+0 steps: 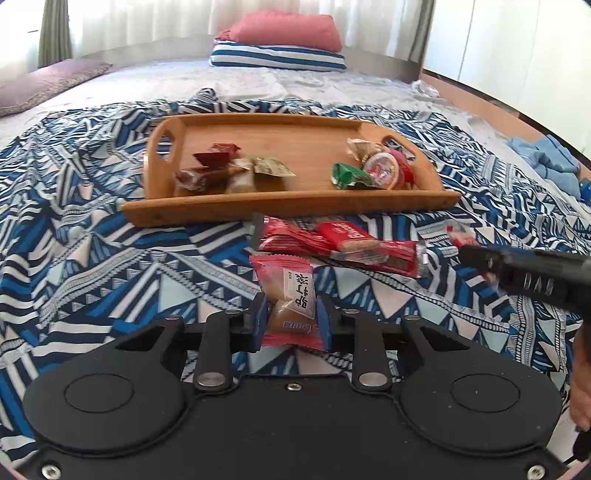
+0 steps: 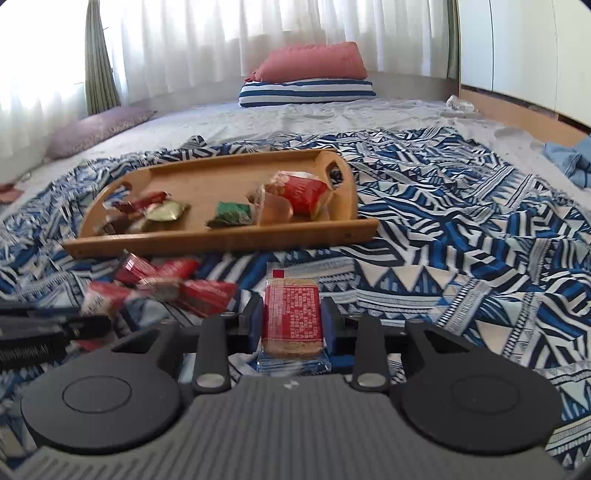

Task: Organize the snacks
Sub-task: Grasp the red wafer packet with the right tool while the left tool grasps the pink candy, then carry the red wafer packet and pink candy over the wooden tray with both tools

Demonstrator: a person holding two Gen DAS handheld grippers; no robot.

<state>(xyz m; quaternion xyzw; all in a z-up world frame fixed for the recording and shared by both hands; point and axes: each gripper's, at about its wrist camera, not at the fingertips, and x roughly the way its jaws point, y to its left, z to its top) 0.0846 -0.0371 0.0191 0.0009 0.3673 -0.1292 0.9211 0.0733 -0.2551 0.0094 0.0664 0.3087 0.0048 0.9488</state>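
Note:
My left gripper (image 1: 291,318) is shut on a pink snack packet (image 1: 291,284) with a brown cake inside, low over the patterned blanket. My right gripper (image 2: 291,325) is shut on a clear cracker packet with a red label (image 2: 291,314). Beyond both lies a wooden tray (image 1: 288,212) (image 2: 221,240) on the blanket. It holds a cluster of small wrapped snacks (image 1: 218,166) on its left side, and a green packet (image 1: 349,176) and a round jelly cup (image 1: 384,170) on its right side. Several red snack packets (image 1: 332,243) (image 2: 166,284) lie loose just in front of the tray.
A blue-and-white patterned blanket (image 1: 110,258) covers the near part of the bed. A red pillow (image 1: 284,31) on a striped pillow (image 1: 277,57) sits at the far end, with a purple cushion (image 1: 48,81) at the left. Blue cloth (image 1: 550,158) lies at the right edge.

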